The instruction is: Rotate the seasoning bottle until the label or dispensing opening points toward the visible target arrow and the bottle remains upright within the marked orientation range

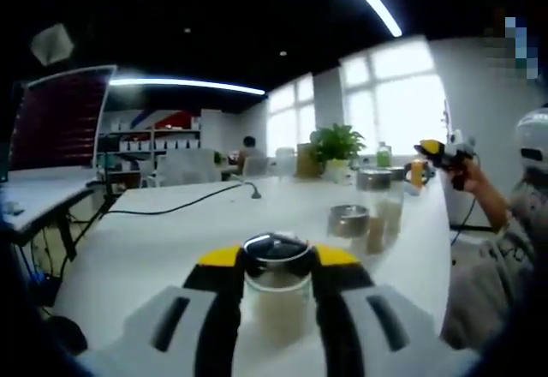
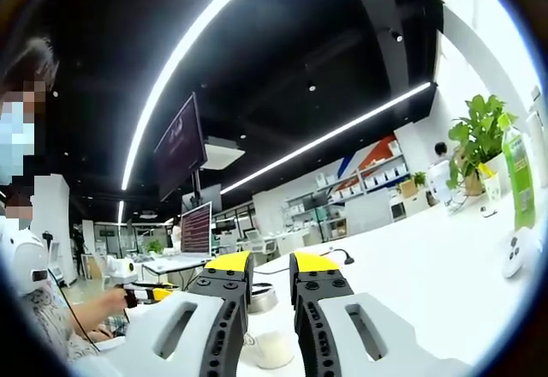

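Left tongs [image 1: 276, 284]: jaws closed on seasoning bottle [image 1: 276, 296], glass jar with dark cap, standing upright on white table [image 1: 171, 240]. Grip sits at upper body, below cap.

Ahead-right of left tongs: two more jars [image 1: 364, 223], near; avoid touching them during turn.

Advice: turn slowly around vertical axis, keep base flat on table, no tilt. Target arrow not visible; cannot tell remaining angle.

Right tongs [image 2: 270, 284]: jaws almost together, nothing between, raised away from bottle.
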A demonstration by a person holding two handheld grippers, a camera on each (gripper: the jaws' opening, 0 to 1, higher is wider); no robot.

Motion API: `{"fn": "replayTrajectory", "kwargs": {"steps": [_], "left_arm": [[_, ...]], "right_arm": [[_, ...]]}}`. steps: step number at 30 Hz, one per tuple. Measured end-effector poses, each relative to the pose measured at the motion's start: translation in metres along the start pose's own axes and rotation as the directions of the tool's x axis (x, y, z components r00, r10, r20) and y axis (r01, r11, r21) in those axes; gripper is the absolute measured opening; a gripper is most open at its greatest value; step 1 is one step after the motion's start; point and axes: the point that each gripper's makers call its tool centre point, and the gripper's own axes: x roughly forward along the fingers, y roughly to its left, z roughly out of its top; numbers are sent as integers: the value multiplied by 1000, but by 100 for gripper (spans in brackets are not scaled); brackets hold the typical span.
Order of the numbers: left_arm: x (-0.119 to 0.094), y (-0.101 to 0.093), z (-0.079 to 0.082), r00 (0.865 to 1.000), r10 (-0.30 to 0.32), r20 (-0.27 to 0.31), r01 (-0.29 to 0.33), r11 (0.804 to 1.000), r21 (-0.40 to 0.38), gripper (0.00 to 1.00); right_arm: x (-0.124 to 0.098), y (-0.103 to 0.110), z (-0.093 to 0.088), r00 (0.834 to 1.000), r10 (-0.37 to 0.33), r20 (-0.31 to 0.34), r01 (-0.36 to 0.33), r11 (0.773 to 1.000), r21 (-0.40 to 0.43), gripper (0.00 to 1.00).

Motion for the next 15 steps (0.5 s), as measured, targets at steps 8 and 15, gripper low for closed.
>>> {"fn": "replayTrajectory", "kwargs": {"steps": [8, 15], "left_arm": [[0, 0, 0, 1000, -22, 2, 22, 1000, -9, 32], [0, 0, 1, 1000, -23, 5, 23, 1000, -12, 33]], "right_arm": [[1, 1, 1, 1000, 1, 2, -1, 1000, 3, 16], [2, 1, 0, 1000, 6, 1, -6, 1000, 4, 16]]}}
